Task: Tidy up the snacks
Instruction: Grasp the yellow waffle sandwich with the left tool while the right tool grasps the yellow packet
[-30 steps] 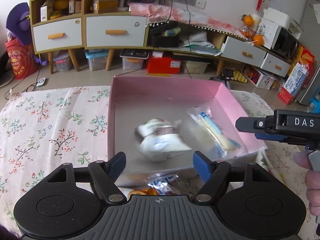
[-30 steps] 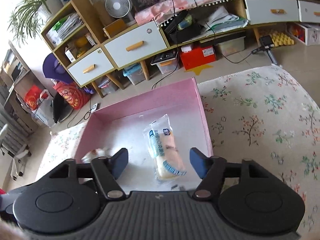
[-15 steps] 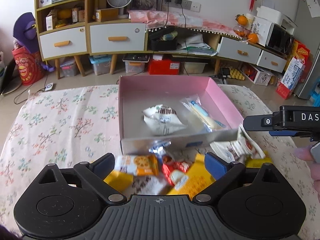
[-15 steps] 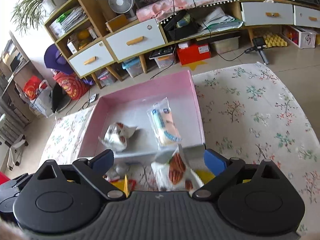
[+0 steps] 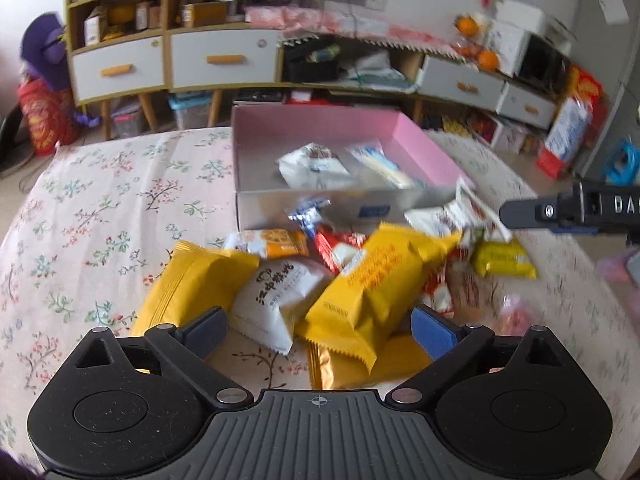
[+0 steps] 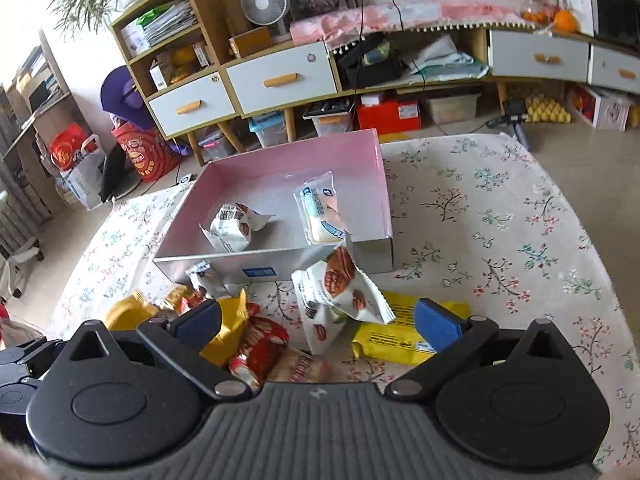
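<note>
You've got both grippers hanging over the snack pile, near side of the table, pointing toward the box. Your left gripper (image 5: 318, 326) has its jaws spread wide and nothing between the pads; a white packet (image 5: 280, 296) and a yellow packet (image 5: 372, 280) lie below the gap, not gripped. Your right gripper (image 6: 318, 318) is just as wide open and empty, held over a pecan packet (image 6: 340, 288) and a flat yellow bar packet (image 6: 394, 334). From your left camera, the right gripper's body pokes in at the right edge, level with the box front.

Now the container: the pink box (image 6: 382, 184) sits on the flowered tablecloth (image 6: 500, 216), past the pile, its silver front wall touching the nearest snacks. Inside it, two items only: a crumpled white packet (image 6: 232, 228) toward the left, and a clear wrapped bun with blue print (image 6: 320, 212) toward the right, close to the right wall. They're near each other but apart.

Everything else is outside the box, heaped against its near wall: another yellow packet (image 5: 188, 284) on the left, an orange biscuit packet (image 5: 268, 242) behind it, a red packet (image 6: 256, 344) in the middle, and a blue-and-silver wrapper (image 5: 308, 210) touching the box front. The left view is blurred on its right side, so the small items there can't be told apart.
</note>
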The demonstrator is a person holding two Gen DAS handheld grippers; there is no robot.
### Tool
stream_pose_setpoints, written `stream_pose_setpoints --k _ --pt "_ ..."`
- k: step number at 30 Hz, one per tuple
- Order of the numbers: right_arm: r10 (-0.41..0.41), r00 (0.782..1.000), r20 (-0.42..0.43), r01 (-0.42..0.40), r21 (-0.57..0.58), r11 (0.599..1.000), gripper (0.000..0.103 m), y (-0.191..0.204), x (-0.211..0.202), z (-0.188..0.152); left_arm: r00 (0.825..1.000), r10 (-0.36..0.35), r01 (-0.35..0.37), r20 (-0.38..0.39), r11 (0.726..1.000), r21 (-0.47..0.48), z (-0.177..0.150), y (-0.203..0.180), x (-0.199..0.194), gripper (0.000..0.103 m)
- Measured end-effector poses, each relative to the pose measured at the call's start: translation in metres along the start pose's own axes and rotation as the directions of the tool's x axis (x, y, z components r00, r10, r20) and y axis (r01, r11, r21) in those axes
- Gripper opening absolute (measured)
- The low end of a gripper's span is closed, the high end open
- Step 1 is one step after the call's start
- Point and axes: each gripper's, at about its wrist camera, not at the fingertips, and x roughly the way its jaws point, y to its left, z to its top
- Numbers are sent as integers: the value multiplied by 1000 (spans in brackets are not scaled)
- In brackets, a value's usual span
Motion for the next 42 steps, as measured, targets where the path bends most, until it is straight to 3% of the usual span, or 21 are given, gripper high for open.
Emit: stream_pose_setpoints --k 2,7,13,19,27,35,42 --pt "-4 1000 -9 4 13 1000 103 -2 -1 -3 1000 13 -13 23 1000 12 -3 -2 -2 99" --pt "44 999 -18 -43 48 998 103 -12 -8 -6 998 -40 40 49 999 5 -4 -2 -4 99" --pt "-16 1000 -10 17 48 999 103 -27 -9 -12 987 -147 145 56 988 48 -1 -12 0 99" --pt "-43 999 -23 44 54 998 103 -42 -2 -16 985 -167 162 45 982 102 4 -22 14 94" --pt "-19 1000 13 20 -88 996 102 -57 11 -18 983 -183 181 15 978 107 9 -20 33 72" --pt "52 999 -2 -50 -254 966 102 -61 29 -25 979 -204 204 -7 975 90 14 -17 42 69" --pt "86 996 -7 -85 -283 955 99 -62 38 -23 977 -206 211 -55 973 91 11 -17 47 69"
